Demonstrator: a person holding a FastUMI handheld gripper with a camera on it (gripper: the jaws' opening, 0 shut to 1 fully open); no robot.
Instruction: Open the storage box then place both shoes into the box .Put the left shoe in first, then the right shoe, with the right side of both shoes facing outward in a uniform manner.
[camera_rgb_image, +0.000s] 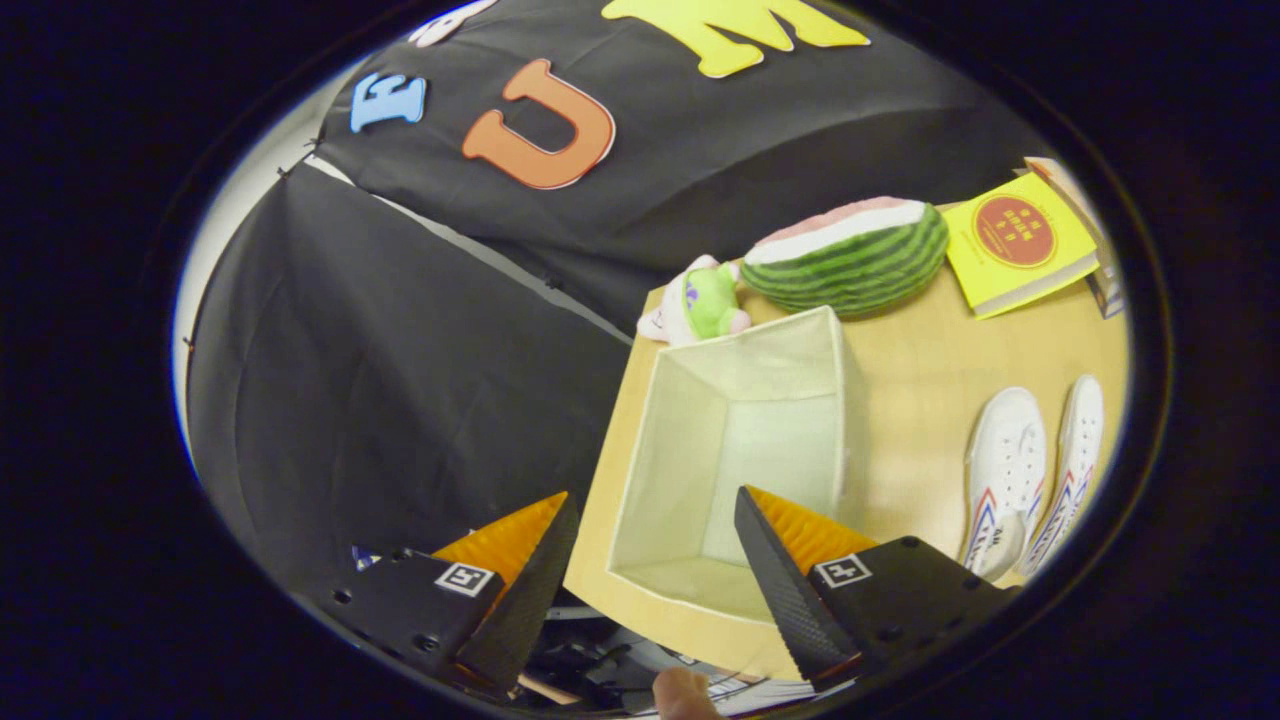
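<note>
The tongs (655, 525) hang wide open, gripping nothing, above the near tabletop (905, 400) edge; the open storage box (740, 440) sits just beyond them, and the two shoes (1035, 480) lie side by side near its right edge

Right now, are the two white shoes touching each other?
Cannot tell. In the gripper view the shoes lie side by side beyond the open gripper; any gap is unclear.
</note>
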